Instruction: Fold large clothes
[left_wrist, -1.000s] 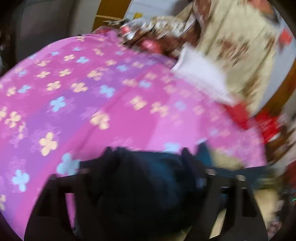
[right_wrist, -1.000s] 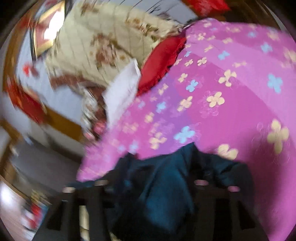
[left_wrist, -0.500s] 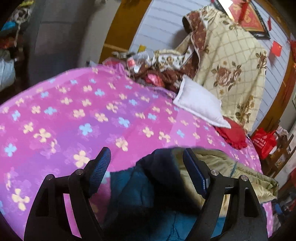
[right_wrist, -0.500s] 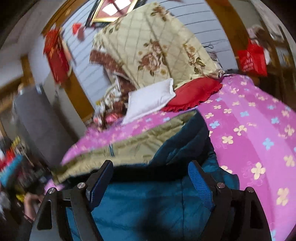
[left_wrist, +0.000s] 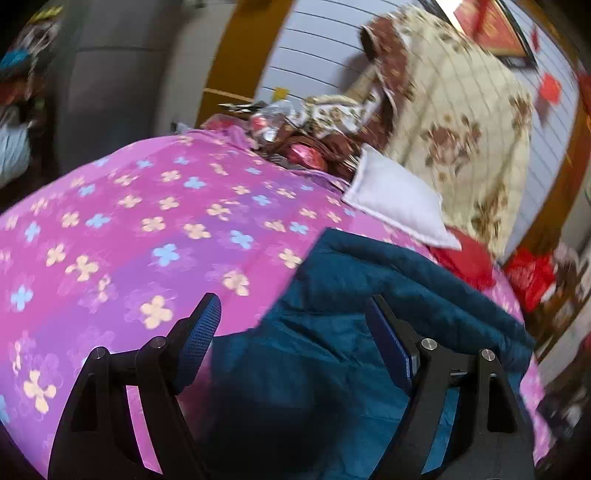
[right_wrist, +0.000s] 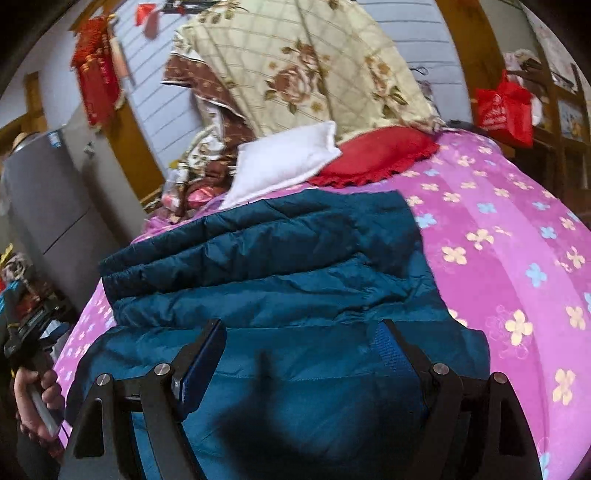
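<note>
A dark teal quilted jacket (right_wrist: 295, 266) lies folded over on a bed with a pink flowered cover (right_wrist: 517, 240). In the left wrist view the jacket (left_wrist: 369, 295) fills the lower right. My left gripper (left_wrist: 293, 325) is open and empty, just above the jacket's left edge. My right gripper (right_wrist: 299, 347) is open and empty, above the jacket's near part. The jacket's lower part is hidden under both grippers.
A white pillow (right_wrist: 284, 162) and a red cushion (right_wrist: 376, 155) lie at the head of the bed, with a cream floral quilt (right_wrist: 303, 66) heaped behind. A red bag (right_wrist: 506, 107) hangs at the right. A grey fridge (right_wrist: 44, 206) stands left.
Both grippers opened and let go of the jacket. Its upper part went over and now lies flat, teal side up, hiding the olive lining seen half a second ago.
</note>
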